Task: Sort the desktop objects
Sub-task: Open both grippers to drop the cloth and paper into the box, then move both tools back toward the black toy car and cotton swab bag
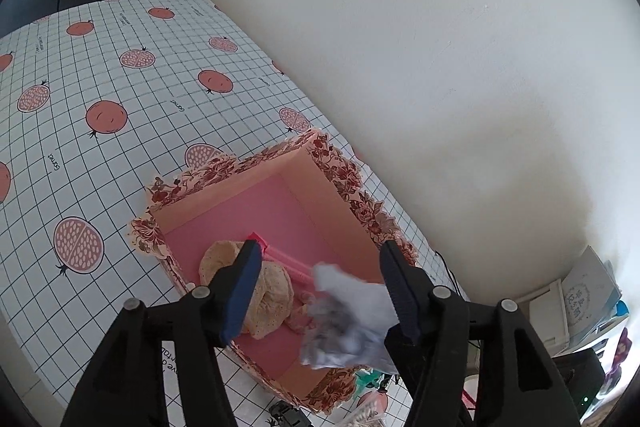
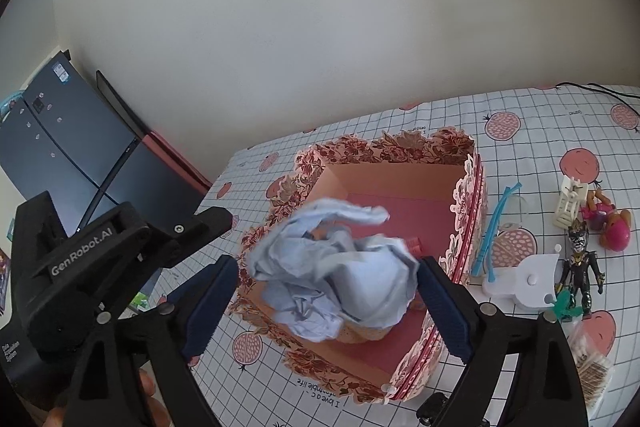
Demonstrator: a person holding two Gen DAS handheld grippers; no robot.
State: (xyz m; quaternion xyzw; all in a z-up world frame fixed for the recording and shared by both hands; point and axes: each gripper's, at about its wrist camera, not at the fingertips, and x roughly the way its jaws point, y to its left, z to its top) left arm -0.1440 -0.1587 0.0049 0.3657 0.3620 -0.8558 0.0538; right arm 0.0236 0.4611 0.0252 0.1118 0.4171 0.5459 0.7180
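A plain white wall (image 2: 320,27) stands behind the bench (image 1: 100,87), which is covered by a white grid cloth with pink fruit prints. A dark cabinet (image 2: 60,155) stands to the left, in soft daylight.

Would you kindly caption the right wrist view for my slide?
Crumpled pale blue paper between the open right gripper, above the floral-edged pink box; toys on the gridded tablecloth.

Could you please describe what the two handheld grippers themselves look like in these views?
Both grippers are matte black plastic with angular, triangulated arms, silver round rivets at the pivots, and ribbed dark blue pads lining the jaws. The left gripper also shows in the right wrist view, its black body printed "GenRobot.AI" in white. The right gripper matches it.
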